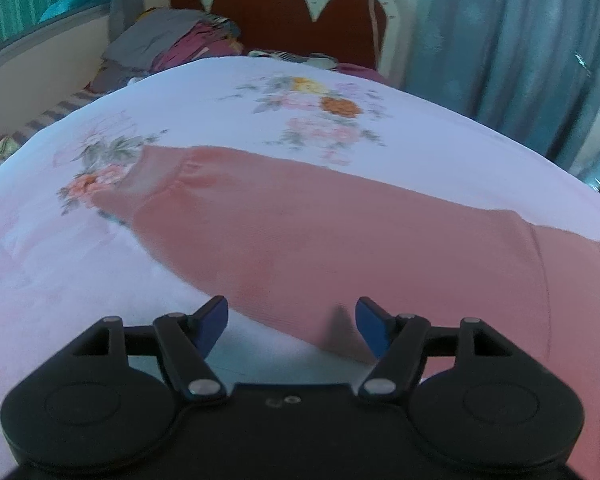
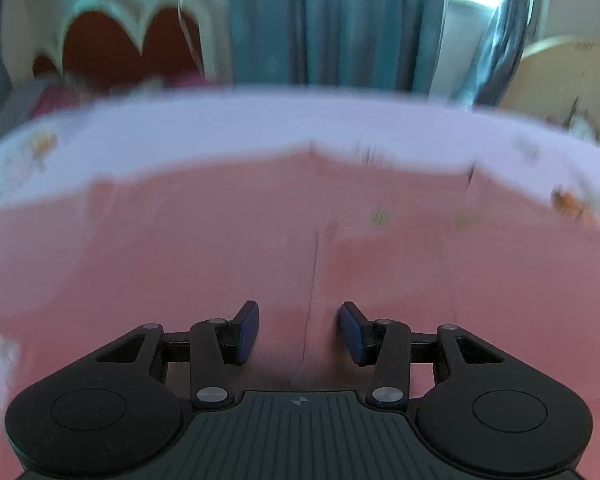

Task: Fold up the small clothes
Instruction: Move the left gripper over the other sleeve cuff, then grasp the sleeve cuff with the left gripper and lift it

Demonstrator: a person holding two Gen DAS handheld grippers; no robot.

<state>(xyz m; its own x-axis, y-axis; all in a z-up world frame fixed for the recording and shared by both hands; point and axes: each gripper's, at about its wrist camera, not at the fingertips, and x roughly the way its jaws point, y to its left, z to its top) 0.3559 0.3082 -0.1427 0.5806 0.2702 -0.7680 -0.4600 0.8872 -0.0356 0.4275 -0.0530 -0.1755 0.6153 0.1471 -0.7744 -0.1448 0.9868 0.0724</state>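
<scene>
Lying flat on the bedsheet (image 1: 204,92), the pink garment (image 1: 300,216) runs its sleeve toward the sheet's left edge; left gripper (image 1: 291,326) hovers open above the sleeve, right gripper (image 2: 299,330) open above the body.

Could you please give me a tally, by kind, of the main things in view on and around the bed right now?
Pink garment spread flat: 1
Floral bedsheet: 1
Heap of other clothes, too jumbled to count, taken as one: 1
Headboard: 1
Blue curtain: 1
Grippers, left gripper and right gripper, both open and holding nothing: 2
Total: 7
</scene>
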